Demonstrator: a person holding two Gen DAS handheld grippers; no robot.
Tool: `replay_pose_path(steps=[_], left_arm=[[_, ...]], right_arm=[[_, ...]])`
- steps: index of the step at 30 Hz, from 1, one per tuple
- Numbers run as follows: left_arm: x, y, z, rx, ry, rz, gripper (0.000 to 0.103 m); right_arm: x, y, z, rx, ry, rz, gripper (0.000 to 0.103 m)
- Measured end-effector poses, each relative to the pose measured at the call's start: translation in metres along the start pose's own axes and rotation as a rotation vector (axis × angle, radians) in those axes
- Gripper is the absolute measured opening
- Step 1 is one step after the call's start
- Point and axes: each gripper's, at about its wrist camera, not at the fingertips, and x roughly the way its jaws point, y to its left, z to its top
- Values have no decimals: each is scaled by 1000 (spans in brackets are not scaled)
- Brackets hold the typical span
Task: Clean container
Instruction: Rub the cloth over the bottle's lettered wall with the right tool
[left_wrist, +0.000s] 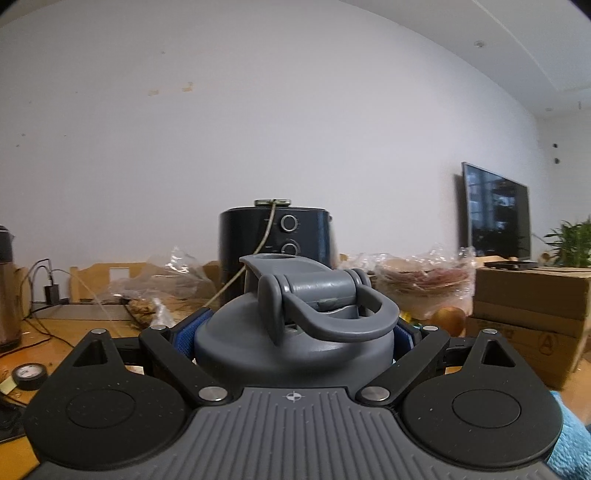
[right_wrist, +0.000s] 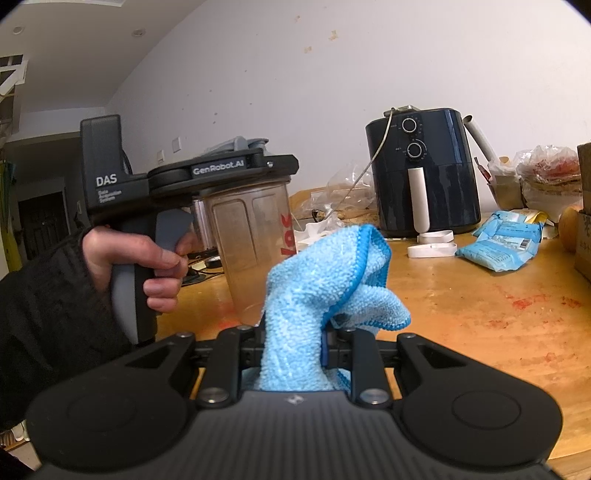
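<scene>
A clear plastic container (right_wrist: 251, 229) with red lettering stands upright, its base at or just above the wooden table (right_wrist: 461, 314). Its grey lid (left_wrist: 306, 288) with a loop handle fills the middle of the left wrist view. My left gripper (left_wrist: 299, 334) is shut on the lid, a blue pad (left_wrist: 195, 328) pressing each side. In the right wrist view a hand (right_wrist: 147, 258) holds that left gripper (right_wrist: 236, 168) at the left. My right gripper (right_wrist: 291, 343) is shut on a bunched light-blue cloth (right_wrist: 325, 280), just right of the container and near its lower wall.
A dark air fryer (right_wrist: 421, 173) stands at the back by the wall, with white strips (right_wrist: 432, 243) and blue packets (right_wrist: 498, 243) in front of it. Plastic bags of food and a cardboard box (left_wrist: 528, 314) lie to the right; a tape roll (left_wrist: 29, 374) lies left. Red stains mark the table.
</scene>
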Motion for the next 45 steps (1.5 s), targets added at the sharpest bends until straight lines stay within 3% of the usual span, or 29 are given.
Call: replay_pose_path(steps=[19,31,45], left_arm=[[6,24,-3,13,14,-183,95],[12,40,-6,18,3,-345,95],[16,42,-6,18,4,-370,95]], right_arm=[[2,-2,0,3,2,5,22],[0,-2,-1,5,-1,9,22],[22,17,12,-79,3,38,21]])
